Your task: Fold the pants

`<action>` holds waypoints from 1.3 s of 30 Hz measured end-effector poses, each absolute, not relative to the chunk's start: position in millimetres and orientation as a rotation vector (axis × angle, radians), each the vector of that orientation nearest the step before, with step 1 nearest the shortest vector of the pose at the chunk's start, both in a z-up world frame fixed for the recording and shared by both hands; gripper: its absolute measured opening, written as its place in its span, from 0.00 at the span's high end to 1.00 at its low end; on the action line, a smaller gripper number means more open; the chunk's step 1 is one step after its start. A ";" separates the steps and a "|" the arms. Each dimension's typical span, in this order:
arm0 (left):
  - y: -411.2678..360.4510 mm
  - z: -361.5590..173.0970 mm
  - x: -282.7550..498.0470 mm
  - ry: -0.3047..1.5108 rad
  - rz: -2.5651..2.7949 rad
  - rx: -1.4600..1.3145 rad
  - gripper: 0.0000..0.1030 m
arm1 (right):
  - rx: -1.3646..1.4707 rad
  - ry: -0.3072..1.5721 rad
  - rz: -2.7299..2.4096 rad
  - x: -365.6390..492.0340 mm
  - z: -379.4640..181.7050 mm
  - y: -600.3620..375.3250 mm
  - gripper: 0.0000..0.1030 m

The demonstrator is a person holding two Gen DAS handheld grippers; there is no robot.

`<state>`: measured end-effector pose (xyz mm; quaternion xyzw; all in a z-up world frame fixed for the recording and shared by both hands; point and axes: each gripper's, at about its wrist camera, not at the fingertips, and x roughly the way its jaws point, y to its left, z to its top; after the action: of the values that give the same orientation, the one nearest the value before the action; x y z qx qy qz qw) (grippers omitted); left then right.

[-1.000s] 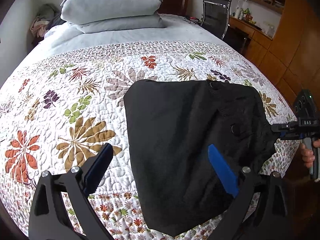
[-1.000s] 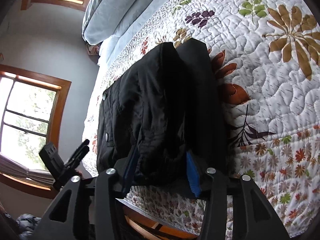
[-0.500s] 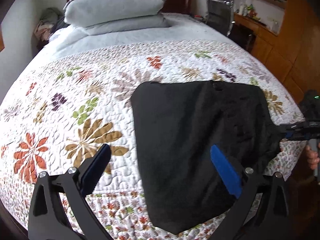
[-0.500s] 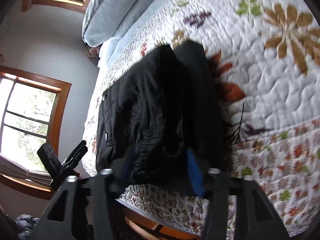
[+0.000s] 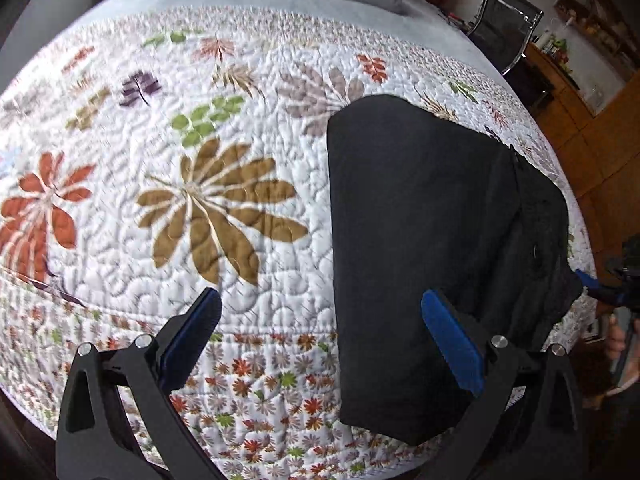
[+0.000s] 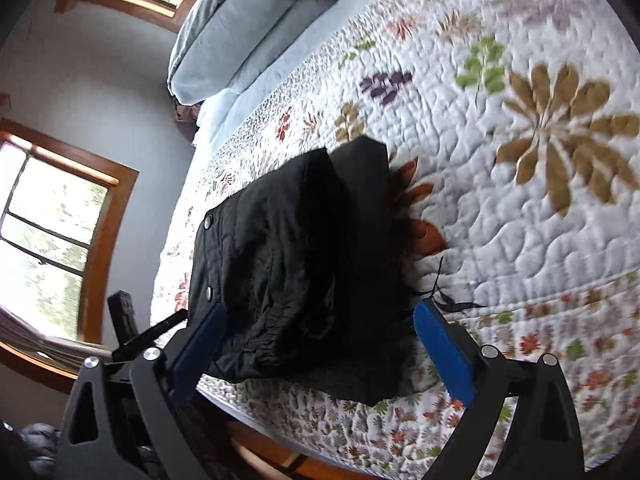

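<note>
The black pants (image 5: 432,220) lie folded on the flowered quilt (image 5: 200,200) near the bed's front edge. My left gripper (image 5: 320,320) hangs open over their left edge, its right finger (image 5: 448,340) above the cloth, with nothing gripped. In the right wrist view the pants (image 6: 304,272) bunch at the waistband, and two snaps show. My right gripper (image 6: 320,340) is opening its jaws; the waistband end sits between the blue pads, which stand apart from it. This same gripper (image 5: 600,284) shows at the right edge of the left wrist view, with a hand below it. The left gripper (image 6: 132,324) shows at the lower left.
Grey pillows (image 6: 232,32) lie stacked at the head of the bed. A black chair (image 5: 504,12) and wooden cabinets (image 5: 592,128) stand beyond the bed's far side. Windows (image 6: 48,232) fill the wall beside the bed. The quilt left of the pants is bare.
The right gripper's jaws have spread wide and let go of the pants' waistband end. The left gripper has dropped closer to the bed and rolled; the pillows have slid out of its view.
</note>
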<state>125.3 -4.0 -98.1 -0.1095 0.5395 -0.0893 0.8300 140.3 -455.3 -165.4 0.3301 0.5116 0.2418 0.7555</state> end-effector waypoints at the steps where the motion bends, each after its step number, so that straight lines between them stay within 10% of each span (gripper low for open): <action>1: -2.8 -102.0 127.1 1.165 -0.211 -0.251 0.03 | 0.733 1.125 0.535 141.8 -168.7 -454.6 0.07; 29: 24.8 -168.4 134.6 1.447 -0.530 -0.926 0.03 | 0.851 1.265 0.674 169.8 -225.4 -429.9 0.03; 39: -21.1 -164.1 143.3 1.456 -0.515 -0.726 0.03 | 0.836 1.274 0.716 180.0 -224.7 -413.5 0.03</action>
<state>143.3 -21.1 -164.1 -0.3204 0.6428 -0.2274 0.6576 180.0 -413.5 -224.7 0.3705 0.5643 0.3173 0.6660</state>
